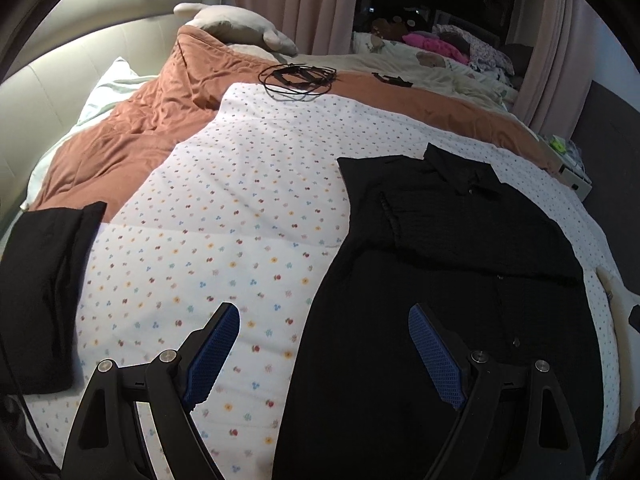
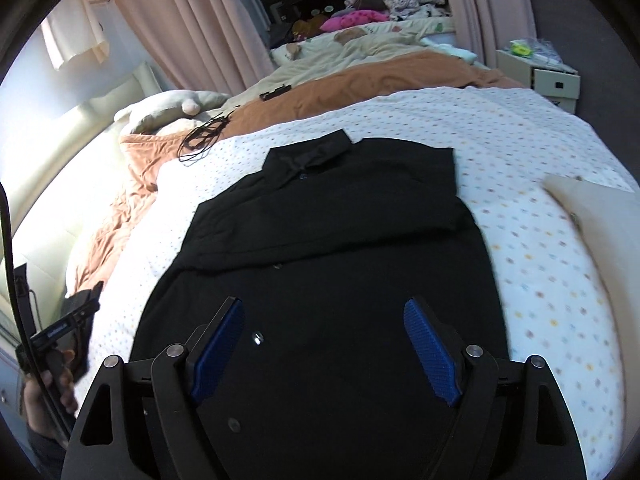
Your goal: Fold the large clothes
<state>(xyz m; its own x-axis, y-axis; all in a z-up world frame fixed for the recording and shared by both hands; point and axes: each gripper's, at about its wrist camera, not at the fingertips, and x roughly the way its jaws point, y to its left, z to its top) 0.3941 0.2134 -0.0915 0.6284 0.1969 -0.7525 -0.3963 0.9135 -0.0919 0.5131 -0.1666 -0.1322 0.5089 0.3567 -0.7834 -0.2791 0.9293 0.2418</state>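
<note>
A black button-up shirt (image 1: 460, 248) (image 2: 332, 240) lies flat on the white flower-print quilt (image 1: 224, 208) (image 2: 532, 216), collar at the far end and both sleeves folded across its chest. My left gripper (image 1: 324, 328) hovers open over the shirt's left edge, one blue pad above the quilt and the other above the fabric, with nothing between them. My right gripper (image 2: 324, 324) is open above the shirt's lower front, its pads clear of the cloth. A folded black garment (image 1: 44, 292) rests on the quilt at the left.
An orange blanket (image 1: 132, 128) (image 2: 360, 80) and a cream pillow (image 1: 236, 24) lie at the bed's far side. A coil of black cable (image 1: 298, 76) (image 2: 204, 136) sits on the blanket. A person's hand (image 2: 48, 392) holds the other gripper at the left. A cream nightstand (image 2: 548, 76) stands far right.
</note>
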